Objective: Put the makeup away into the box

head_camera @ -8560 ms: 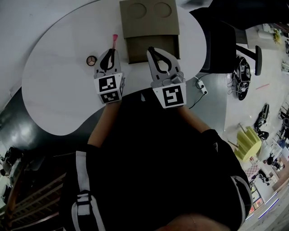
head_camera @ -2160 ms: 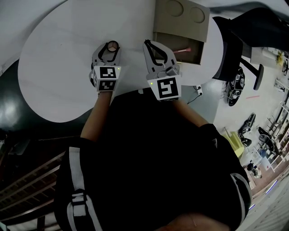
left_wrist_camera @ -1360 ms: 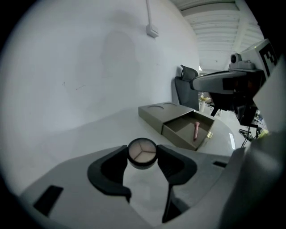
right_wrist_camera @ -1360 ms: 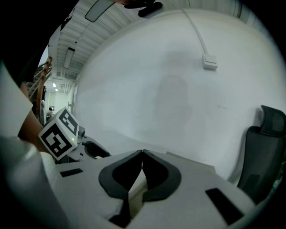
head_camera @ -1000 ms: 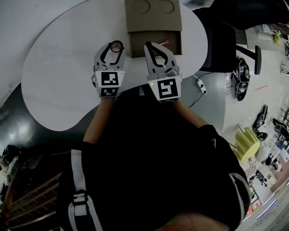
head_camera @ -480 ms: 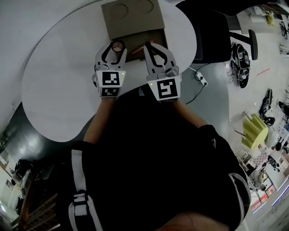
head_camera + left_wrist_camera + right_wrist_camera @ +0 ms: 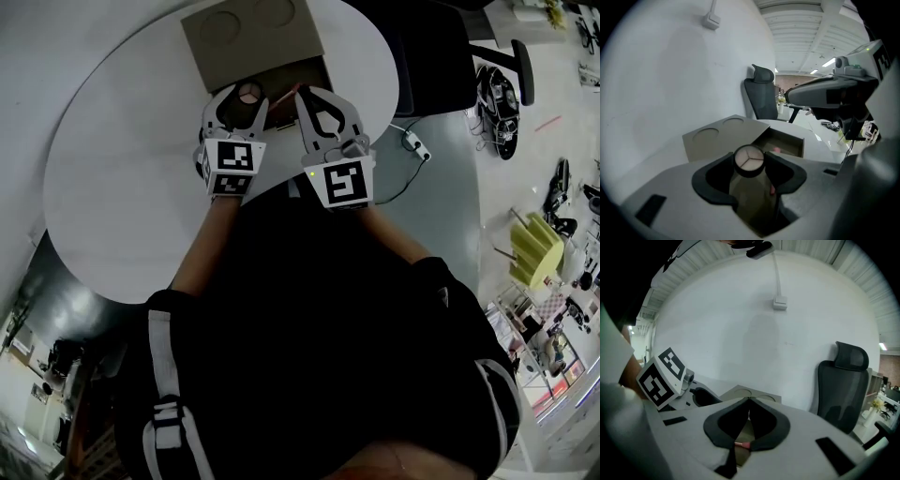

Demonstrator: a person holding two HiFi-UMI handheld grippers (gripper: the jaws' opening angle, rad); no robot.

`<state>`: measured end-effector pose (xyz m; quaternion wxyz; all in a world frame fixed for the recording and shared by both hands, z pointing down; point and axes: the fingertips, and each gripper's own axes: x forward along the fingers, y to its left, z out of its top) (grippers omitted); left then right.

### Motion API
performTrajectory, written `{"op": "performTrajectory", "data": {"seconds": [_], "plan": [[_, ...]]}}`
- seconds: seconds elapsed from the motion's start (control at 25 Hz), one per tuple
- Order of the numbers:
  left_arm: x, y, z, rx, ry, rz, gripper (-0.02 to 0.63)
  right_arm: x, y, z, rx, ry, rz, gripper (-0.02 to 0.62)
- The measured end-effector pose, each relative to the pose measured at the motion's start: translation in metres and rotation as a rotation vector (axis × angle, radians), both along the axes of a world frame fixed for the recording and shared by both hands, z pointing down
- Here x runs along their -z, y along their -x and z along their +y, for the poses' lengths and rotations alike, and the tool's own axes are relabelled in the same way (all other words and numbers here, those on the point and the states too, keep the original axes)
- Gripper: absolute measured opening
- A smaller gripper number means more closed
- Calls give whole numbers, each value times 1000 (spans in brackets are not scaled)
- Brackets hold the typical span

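Makeup is partly stowed, by the look of it. On the white table (image 7: 112,187) stands the brown box (image 7: 244,37), its open compartment (image 7: 785,143) facing the person. The left gripper (image 7: 246,97) pinches a round compact (image 7: 749,158) between its jaws, held above the compartment's near edge and not yet set down. The right gripper (image 7: 317,94) has its jaw tips pressed together on nothing. A slim pink stick (image 7: 742,445) already lies inside the compartment. What seems left is lowering and releasing the compact. The head view shows both grippers side by side at the box, while only the left gripper view shows the compact's three-part face and the compartment's depth.
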<state>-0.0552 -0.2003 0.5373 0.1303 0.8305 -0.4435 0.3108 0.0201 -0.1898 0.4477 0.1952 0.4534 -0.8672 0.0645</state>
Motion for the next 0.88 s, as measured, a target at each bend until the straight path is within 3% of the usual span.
{"op": "performTrajectory", "data": {"seconds": [0.44, 0.64, 0.88], "plan": [[-35, 2, 8, -18, 174, -89, 215, -3, -4, -6, -14, 16, -1, 22], [-40, 3, 8, -13, 199, -110, 216, -4, -3, -5, -8, 17, -4, 23], [-37, 2, 9, 14, 190, -80, 247, 0, -8, -2, -3, 1, -8, 23]]}}
